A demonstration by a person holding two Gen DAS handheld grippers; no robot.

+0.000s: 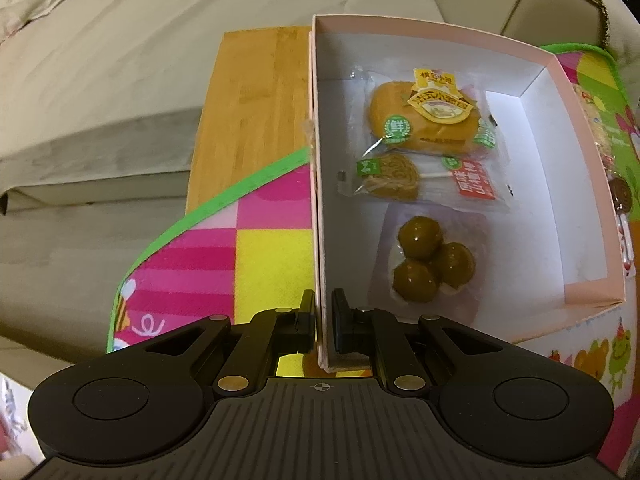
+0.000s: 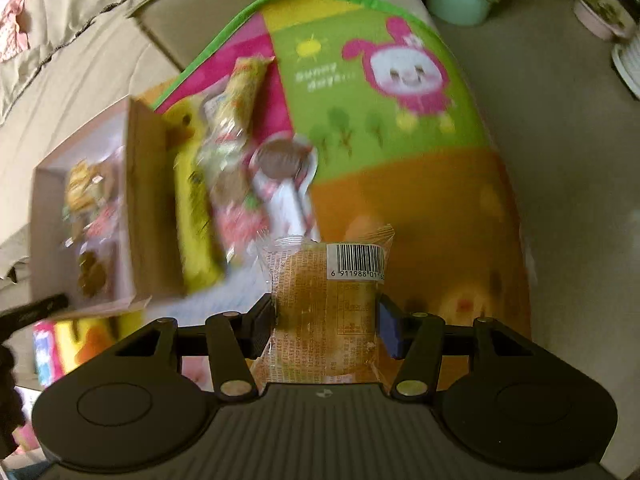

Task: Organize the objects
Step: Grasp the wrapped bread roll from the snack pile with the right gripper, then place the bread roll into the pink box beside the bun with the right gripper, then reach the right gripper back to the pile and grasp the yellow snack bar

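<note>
Only our right wrist view shows the wrapped bun, crinkly clear plastic with a barcode, pinched by the right gripper above the cartoon mat. Our left gripper clamps the pink cardboard box wall; inside lie three glossy brown balls.

Left gripper pointing steeply down, jaws nearly closed, right gripper steeply down, jaws half-spread
</note>
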